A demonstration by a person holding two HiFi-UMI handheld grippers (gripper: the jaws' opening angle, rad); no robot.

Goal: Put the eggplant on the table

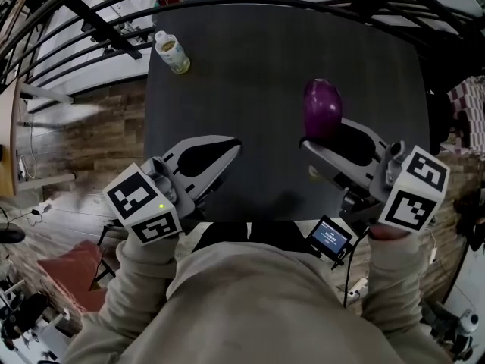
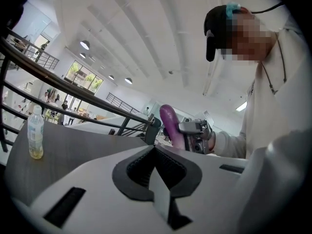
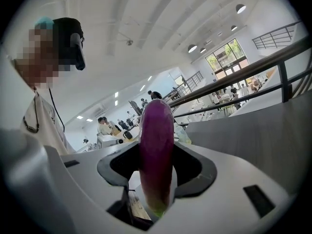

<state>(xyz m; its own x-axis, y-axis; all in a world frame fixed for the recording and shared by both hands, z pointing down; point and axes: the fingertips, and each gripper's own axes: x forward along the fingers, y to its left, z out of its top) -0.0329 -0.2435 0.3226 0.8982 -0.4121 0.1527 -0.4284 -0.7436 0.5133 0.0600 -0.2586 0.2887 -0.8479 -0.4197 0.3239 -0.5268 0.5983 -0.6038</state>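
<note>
A purple eggplant (image 1: 322, 108) stands upright between the jaws of my right gripper (image 1: 322, 136), which is shut on it, right of the middle of the dark table (image 1: 250, 67). In the right gripper view the eggplant (image 3: 157, 130) fills the gap between the pads, its pale green stem end low by the gripper (image 3: 156, 149) body. My left gripper (image 1: 227, 152) hovers at the near left of the table, jaws together and holding nothing. In the left gripper view its closed tips (image 2: 155, 149) point across the table, with the eggplant (image 2: 170, 123) in the other gripper beyond them.
A clear plastic bottle (image 1: 172, 53) with yellowish liquid stands at the table's far left corner, also in the left gripper view as the bottle (image 2: 35, 133). Black railings (image 1: 98, 29) run behind the table. A small lit screen (image 1: 330, 237) sits by my right forearm.
</note>
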